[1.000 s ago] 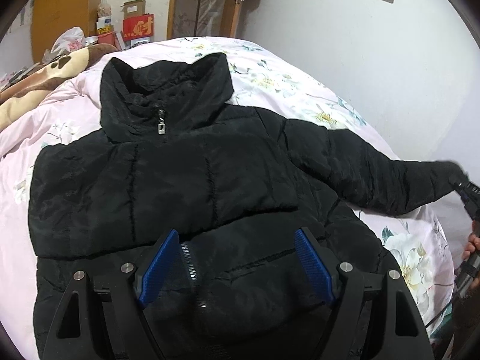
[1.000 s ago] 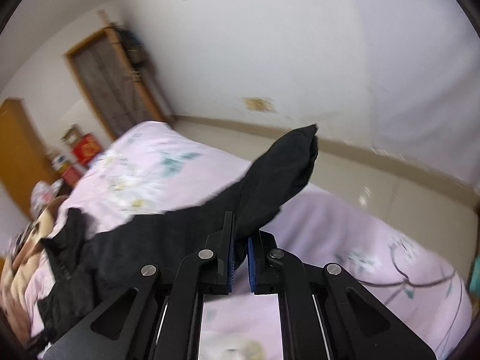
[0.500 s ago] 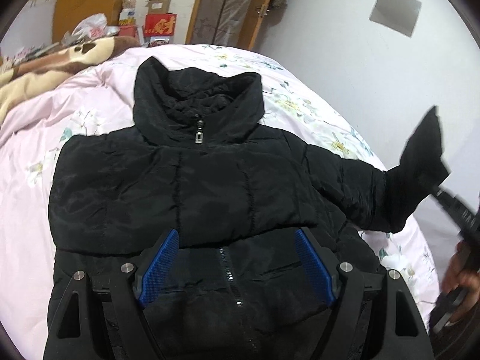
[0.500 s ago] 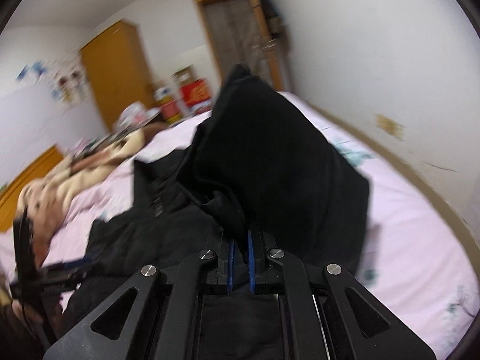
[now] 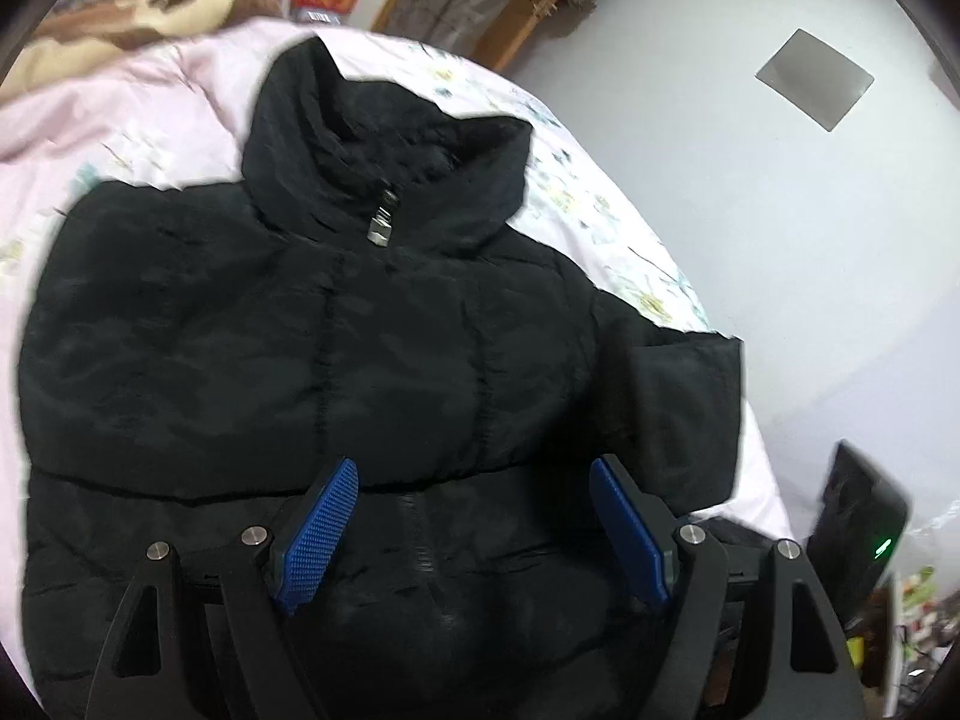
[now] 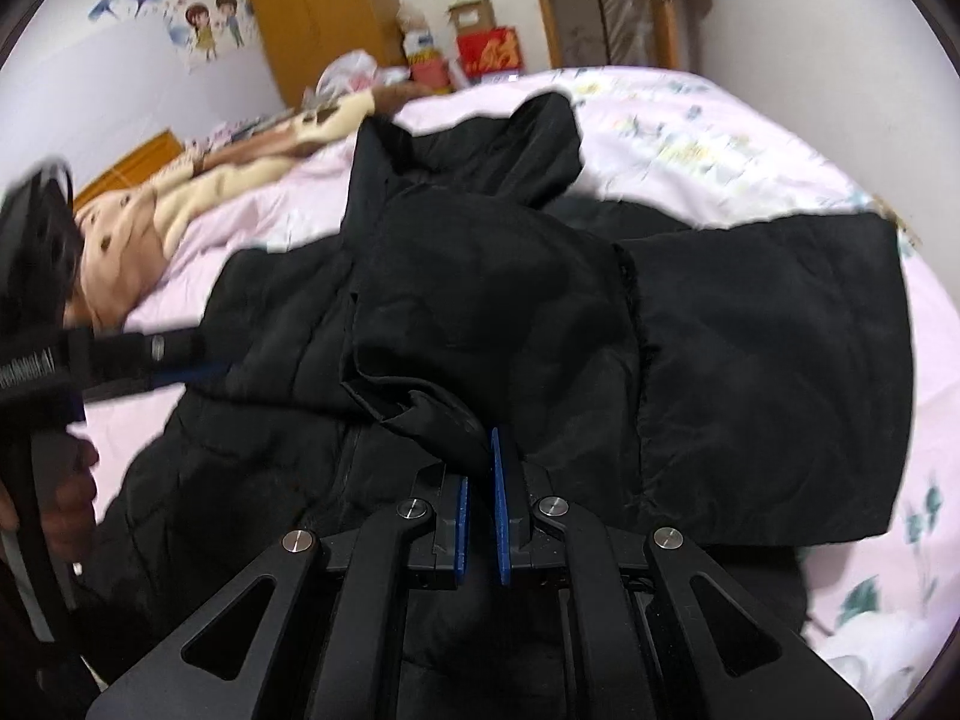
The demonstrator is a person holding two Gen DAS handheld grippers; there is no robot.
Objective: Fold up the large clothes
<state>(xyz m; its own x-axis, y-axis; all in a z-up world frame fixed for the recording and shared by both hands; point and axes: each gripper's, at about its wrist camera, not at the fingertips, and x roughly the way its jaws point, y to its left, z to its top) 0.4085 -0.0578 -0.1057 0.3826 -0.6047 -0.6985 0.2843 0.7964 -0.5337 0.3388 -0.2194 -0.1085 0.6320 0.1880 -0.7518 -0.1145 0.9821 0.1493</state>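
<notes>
Left gripper (image 5: 474, 531) hangs wide open over the black jacket (image 5: 300, 360) on the pink bed (image 5: 120, 120), holding nothing. Right gripper (image 6: 478, 516), pinched shut on the sleeve cuff (image 6: 432, 414), has swung the sleeve (image 6: 774, 360) from far out onto the chest, so one fold is nearly done.

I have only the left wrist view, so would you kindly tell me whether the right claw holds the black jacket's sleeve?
Observer: Yes, the right claw is shut on a bunched fold of the sleeve.
Operator: Where does that fold sit?
Observer: Over the front of the jacket, with the collar beyond it.
Operator: Is there anything on the far wall?
Observer: Cartoon stickers beside a wooden wardrobe.
</notes>
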